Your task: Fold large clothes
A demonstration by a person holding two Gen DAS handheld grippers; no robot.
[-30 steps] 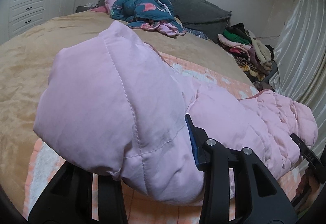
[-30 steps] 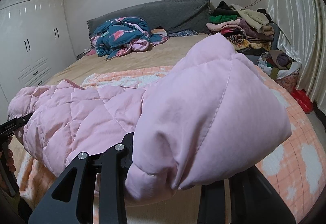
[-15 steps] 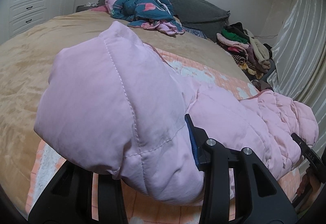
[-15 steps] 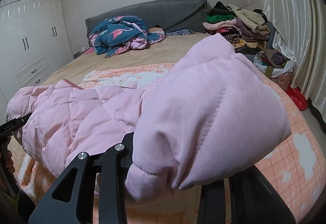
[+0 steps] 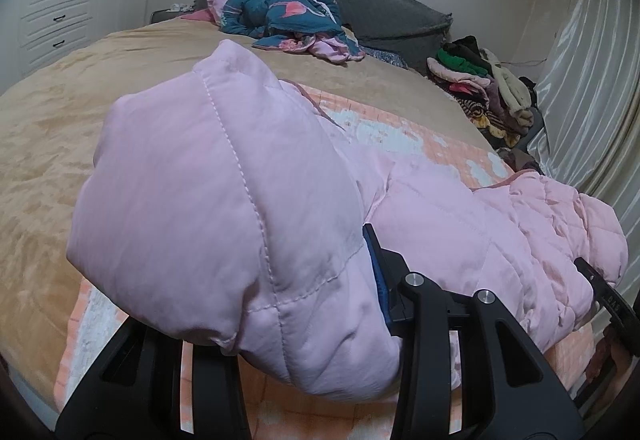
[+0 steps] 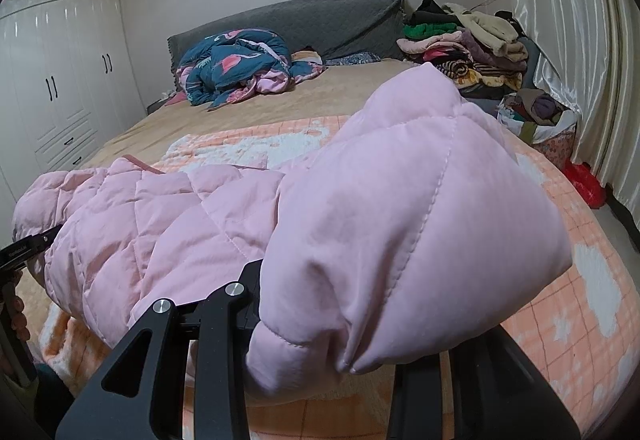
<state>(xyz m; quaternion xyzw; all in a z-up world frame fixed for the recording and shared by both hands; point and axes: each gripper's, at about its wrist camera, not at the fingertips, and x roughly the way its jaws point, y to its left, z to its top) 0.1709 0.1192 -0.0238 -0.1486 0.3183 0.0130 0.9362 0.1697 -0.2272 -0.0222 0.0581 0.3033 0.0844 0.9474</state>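
Above the near edge of the bed (image 6: 248, 108), a puffy pale pink quilted jacket (image 5: 460, 232) hangs stretched between two black grippers. The left gripper (image 5: 280, 304) has its jaws closed partway, clamped on one padded end of it; the right gripper (image 6: 332, 320) grips the other end likewise. Beneath lies an orange-and-white checked blanket (image 6: 580, 304). At twelve o'clock a crumpled teal flamingo-print quilt (image 6: 236, 64) rests against the grey headboard (image 6: 320, 20); at two o'clock, a pile of folded clothes (image 6: 464, 40).

A home bedroom: a wide bed (image 6: 248, 112) with grey headboard (image 6: 320, 20), white built-in wardrobes (image 6: 60, 80), curtains (image 6: 560, 40).
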